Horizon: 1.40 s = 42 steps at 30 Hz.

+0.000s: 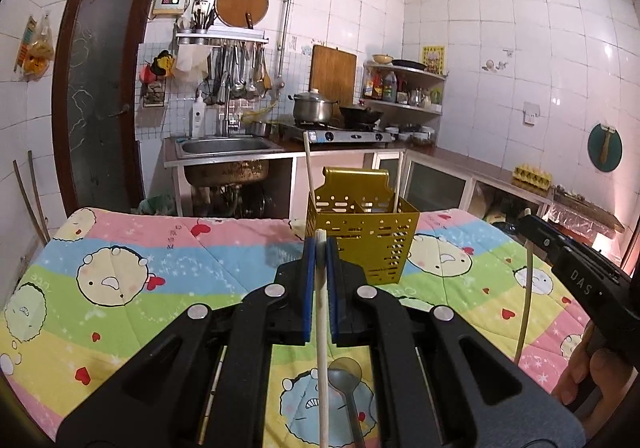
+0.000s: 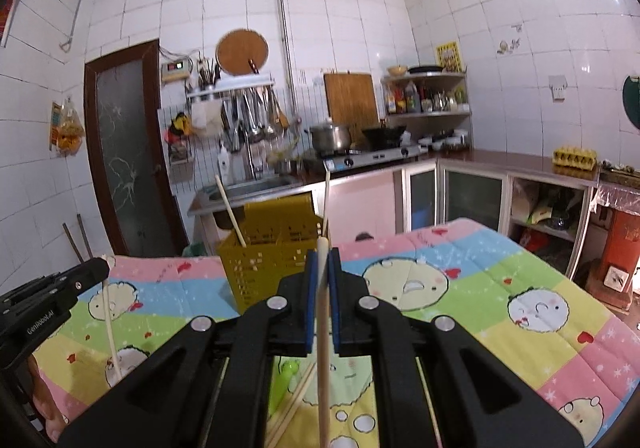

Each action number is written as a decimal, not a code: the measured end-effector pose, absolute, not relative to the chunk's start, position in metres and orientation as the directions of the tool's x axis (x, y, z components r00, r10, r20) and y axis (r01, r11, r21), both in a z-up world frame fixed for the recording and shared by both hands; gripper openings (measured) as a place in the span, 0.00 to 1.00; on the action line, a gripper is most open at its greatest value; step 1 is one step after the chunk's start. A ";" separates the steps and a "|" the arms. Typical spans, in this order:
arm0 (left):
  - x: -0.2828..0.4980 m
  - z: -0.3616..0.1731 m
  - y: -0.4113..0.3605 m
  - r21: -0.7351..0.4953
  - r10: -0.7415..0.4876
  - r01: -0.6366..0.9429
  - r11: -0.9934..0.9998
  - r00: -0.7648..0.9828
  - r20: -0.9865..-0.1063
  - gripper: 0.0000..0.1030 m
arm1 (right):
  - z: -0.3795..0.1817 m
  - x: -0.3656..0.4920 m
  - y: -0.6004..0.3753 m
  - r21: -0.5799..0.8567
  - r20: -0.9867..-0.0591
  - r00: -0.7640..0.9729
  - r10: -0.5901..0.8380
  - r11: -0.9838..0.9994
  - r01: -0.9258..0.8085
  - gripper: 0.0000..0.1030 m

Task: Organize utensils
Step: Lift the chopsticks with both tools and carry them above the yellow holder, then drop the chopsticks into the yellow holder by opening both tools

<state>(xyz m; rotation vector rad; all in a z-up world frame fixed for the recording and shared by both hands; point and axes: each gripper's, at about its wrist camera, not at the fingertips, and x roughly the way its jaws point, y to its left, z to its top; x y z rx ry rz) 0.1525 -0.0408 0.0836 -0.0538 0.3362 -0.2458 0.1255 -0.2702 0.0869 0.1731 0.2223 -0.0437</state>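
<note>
A gold perforated utensil holder (image 1: 362, 234) stands on the cartoon quilt, with two pale chopsticks (image 1: 308, 164) upright in it; it also shows in the right wrist view (image 2: 268, 260). My left gripper (image 1: 320, 248) is shut on a pale chopstick (image 1: 323, 348), held just in front of the holder. My right gripper (image 2: 323, 258) is shut on another pale chopstick (image 2: 323, 360), to the right of the holder. A grey spoon (image 1: 348, 388) lies on the quilt below the left gripper. Loose chopsticks (image 2: 292, 404) and a green utensil (image 2: 282, 384) lie below the right gripper.
The table is covered by a colourful quilt (image 1: 160, 260). The right gripper's body (image 1: 576, 268) shows at the right of the left view, the left gripper's body (image 2: 44, 300) at the left of the right view. Behind are a sink (image 1: 228, 146), a stove (image 1: 344, 134) and counters.
</note>
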 end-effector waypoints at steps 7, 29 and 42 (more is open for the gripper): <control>0.154 0.086 -0.039 -0.072 -0.226 0.215 0.974 0.931 -0.287 0.04 | 0.093 0.132 -0.267 0.151 -0.188 0.982 -0.031 0.987 0.060 0.06; 0.244 0.204 -0.053 -0.114 -0.264 0.252 0.961 0.959 -0.106 0.04 | 0.187 0.242 -0.283 0.179 0.038 0.999 -0.032 0.984 0.025 0.06; 0.344 0.193 -0.091 -0.126 -0.267 0.251 0.960 0.955 -0.128 0.04 | 0.181 0.349 -0.280 0.183 0.098 0.995 -0.031 0.983 0.013 0.06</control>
